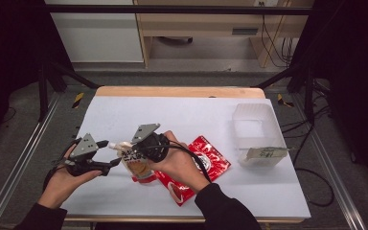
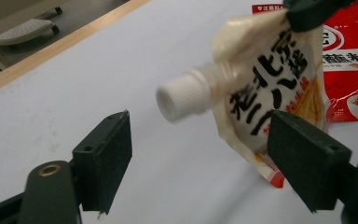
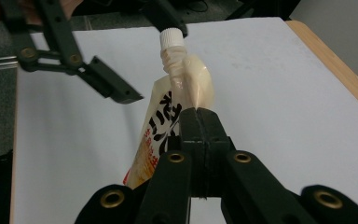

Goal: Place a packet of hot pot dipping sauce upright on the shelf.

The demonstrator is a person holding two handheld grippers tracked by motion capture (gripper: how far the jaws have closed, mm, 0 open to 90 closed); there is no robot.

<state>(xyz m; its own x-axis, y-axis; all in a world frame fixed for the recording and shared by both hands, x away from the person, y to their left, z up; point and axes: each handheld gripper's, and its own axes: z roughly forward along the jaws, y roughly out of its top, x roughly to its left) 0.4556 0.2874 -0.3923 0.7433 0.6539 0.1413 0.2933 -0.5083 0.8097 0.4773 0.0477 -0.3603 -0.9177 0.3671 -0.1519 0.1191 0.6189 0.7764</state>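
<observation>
A cream spout pouch with black lettering and a white screw cap hangs tilted above the table. My right gripper is shut on the pouch's upper edge, just below the spout. In the high view this gripper sits over the pouch, held from the right. My left gripper stands open at the pouch's left, its pads apart on either side of the cap without touching it. The high view shows the left gripper just left of the spout.
A red food packet lies flat under and right of the pouch. A clear plastic tub stands at the right, with a pale green sachet across its near rim. White sheet covers the table, wooden edge at the back.
</observation>
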